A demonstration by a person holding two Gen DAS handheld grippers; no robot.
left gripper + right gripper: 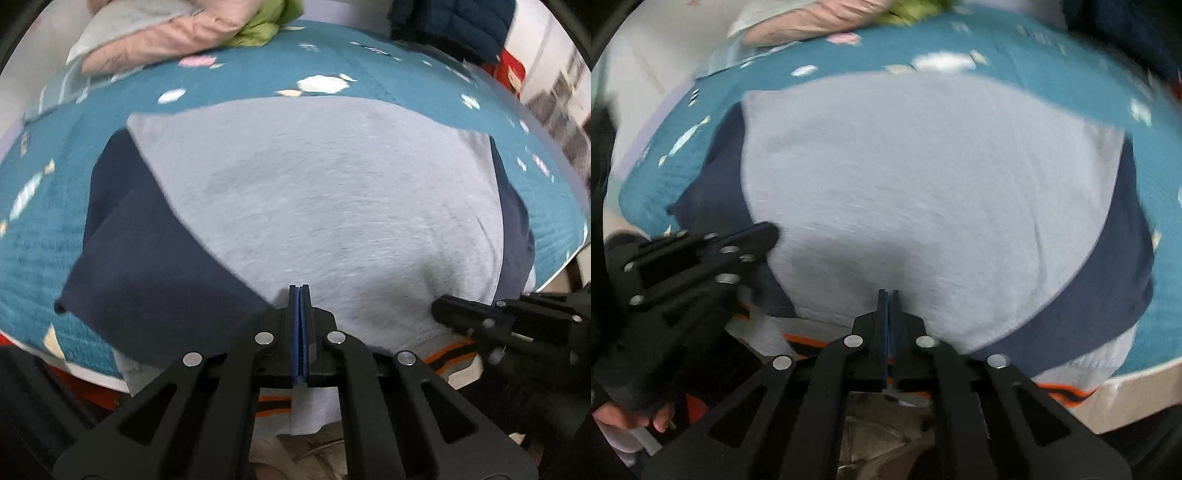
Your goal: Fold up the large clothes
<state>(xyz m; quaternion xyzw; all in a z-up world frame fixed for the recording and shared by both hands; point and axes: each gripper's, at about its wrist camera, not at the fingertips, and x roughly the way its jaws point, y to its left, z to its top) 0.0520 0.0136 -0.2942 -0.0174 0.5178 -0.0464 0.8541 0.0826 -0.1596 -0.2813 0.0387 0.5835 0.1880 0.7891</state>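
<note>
A grey sweatshirt (314, 206) with navy sleeves (155, 266) lies spread on a teal patterned cover (44, 221); its orange-and-black striped hem (450, 350) hangs over the near edge. My left gripper (299, 291) is shut on the sweatshirt's near edge. The right gripper (439, 306) shows at right, also at that edge. In the right wrist view the sweatshirt (923, 192) fills the middle; my right gripper (888, 295) is shut on its near edge, and the left gripper (768, 236) sits to the left.
A pink padded garment (177, 33) and a green cloth (266, 26) lie at the far side of the cover. A dark blue jacket (454, 26) sits at the far right. The near table edge (1137, 391) shows below the hem.
</note>
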